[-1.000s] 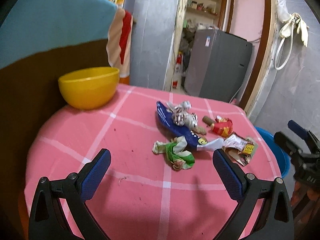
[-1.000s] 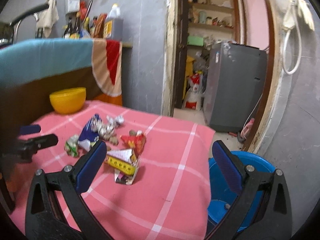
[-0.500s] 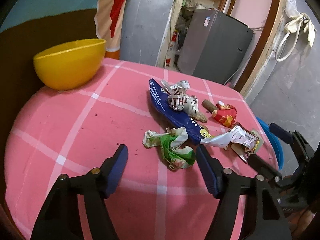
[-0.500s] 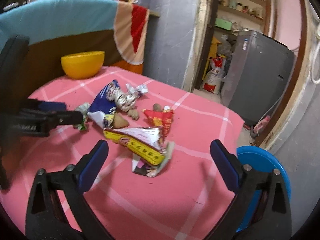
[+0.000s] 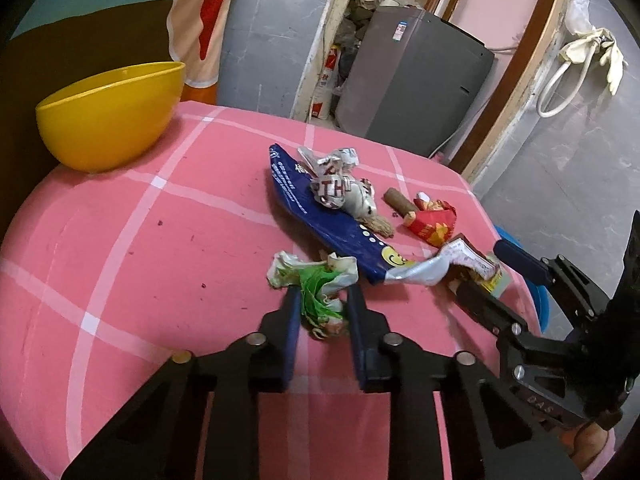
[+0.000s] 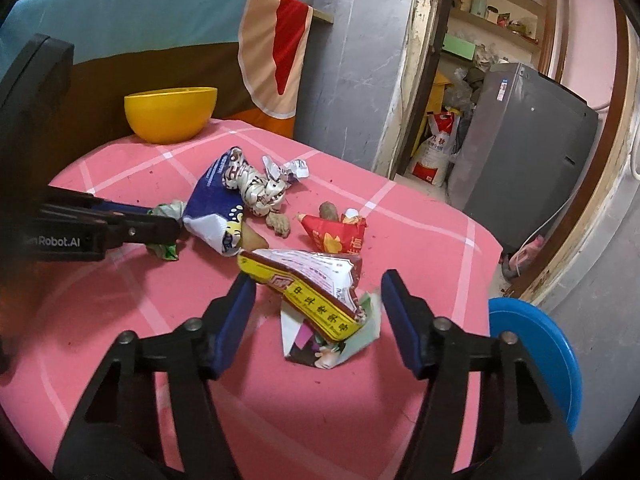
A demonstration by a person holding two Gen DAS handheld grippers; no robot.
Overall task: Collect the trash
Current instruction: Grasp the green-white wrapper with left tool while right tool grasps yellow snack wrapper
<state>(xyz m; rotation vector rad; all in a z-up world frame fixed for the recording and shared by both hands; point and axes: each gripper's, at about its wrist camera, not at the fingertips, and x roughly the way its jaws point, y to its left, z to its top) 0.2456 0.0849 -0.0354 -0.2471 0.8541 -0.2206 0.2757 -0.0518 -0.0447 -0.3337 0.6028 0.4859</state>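
Trash strewn across pink tablecloth [image 5: 140,240]. Green-white wrapper [image 5: 316,288] being pinched by left gripper [image 5: 322,300], jaws just closing. Yellow-red packet [image 6: 316,292] sitting between half-closing right gripper [image 6: 318,292] pads, untouched.

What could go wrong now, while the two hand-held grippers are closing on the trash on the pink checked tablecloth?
1. The left hand-held gripper has just been closing on the crumpled green-and-white wrapper; this light wrapper might slip out when lifted.
2. The right hand-held gripper, also closing, does not yet press the torn yellow-and-red paper packet; the loose white-and-green paper scraps beneath may stay behind.
3. The long blue foil wrapper lies against the green one and could be dragged.
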